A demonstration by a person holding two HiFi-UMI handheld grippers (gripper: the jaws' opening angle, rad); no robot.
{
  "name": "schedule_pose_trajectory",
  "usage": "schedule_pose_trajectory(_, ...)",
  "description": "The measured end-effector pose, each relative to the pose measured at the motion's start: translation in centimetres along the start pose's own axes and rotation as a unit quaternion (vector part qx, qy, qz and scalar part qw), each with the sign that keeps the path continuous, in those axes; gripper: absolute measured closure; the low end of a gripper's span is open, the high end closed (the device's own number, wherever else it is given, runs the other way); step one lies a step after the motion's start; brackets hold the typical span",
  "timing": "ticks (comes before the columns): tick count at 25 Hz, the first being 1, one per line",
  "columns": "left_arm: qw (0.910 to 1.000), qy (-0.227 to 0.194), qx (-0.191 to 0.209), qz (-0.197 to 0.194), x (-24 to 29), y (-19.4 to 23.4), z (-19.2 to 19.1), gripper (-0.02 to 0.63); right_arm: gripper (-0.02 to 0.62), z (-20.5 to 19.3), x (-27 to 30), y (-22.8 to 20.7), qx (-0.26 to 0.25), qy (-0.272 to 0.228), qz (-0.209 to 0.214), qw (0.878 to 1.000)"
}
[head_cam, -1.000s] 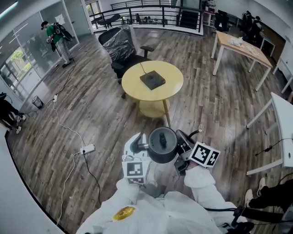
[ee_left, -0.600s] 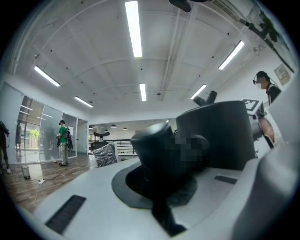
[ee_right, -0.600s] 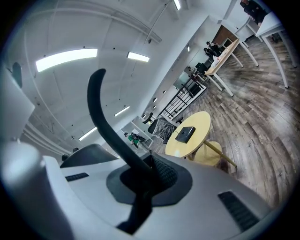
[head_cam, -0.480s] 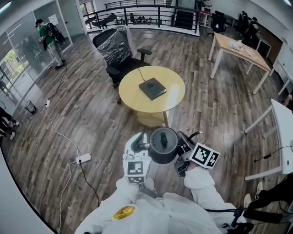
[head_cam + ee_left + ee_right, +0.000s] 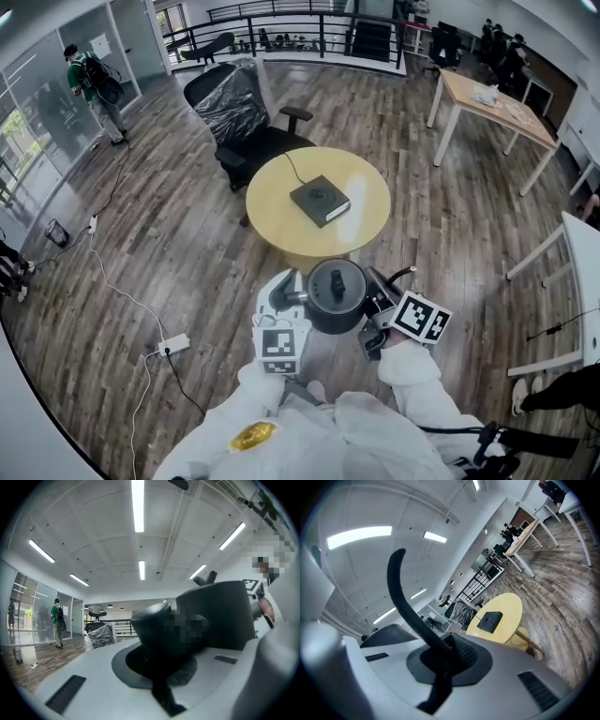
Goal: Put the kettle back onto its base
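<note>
In the head view a dark grey kettle [image 5: 336,298] hangs in front of me, carried between both grippers. My left gripper [image 5: 292,300] is shut on the kettle's spout side, which fills the left gripper view as a dark bulk [image 5: 211,616]. The right gripper [image 5: 377,298] is shut on the thin black handle [image 5: 401,592]. The square black base [image 5: 320,201] lies on the round yellow table [image 5: 370,178] just beyond the kettle, its cord running off the far edge. In the right gripper view the base [image 5: 490,621] also shows on the table [image 5: 508,613].
An office chair wrapped in plastic [image 5: 239,108] stands behind the round table. A power strip with cables [image 5: 174,346] lies on the wooden floor at the left. A wooden desk [image 5: 492,98] and a white table [image 5: 586,253] stand at the right. A person [image 5: 94,84] stands far left.
I have walked toward the round table with the kettle: table and base now sit nearer and more centred. Both grippers keep the same hold on the kettle.
</note>
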State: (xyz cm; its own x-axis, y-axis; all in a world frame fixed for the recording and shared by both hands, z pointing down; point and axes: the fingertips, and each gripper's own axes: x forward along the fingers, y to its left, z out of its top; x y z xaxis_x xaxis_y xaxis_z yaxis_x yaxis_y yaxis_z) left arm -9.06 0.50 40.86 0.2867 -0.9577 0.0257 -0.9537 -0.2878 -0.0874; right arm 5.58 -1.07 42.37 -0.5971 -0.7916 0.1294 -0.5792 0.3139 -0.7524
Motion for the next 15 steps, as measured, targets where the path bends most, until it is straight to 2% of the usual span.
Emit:
schedule_pose_trajectory(10,0.9999,0.004,0.005,-0.010,6.0,3.0,-0.5,0.606,0.583,2.3,5.7,-1.9,0.008,-0.008,-0.015,1.000)
schedule_pose_trajectory(15,0.9999,0.010,0.007,-0.004,9.1,4.6,-1.0,0.607,0.583,3.4,9.2,-2.9,0.013,0.001,-0.008,1.000)
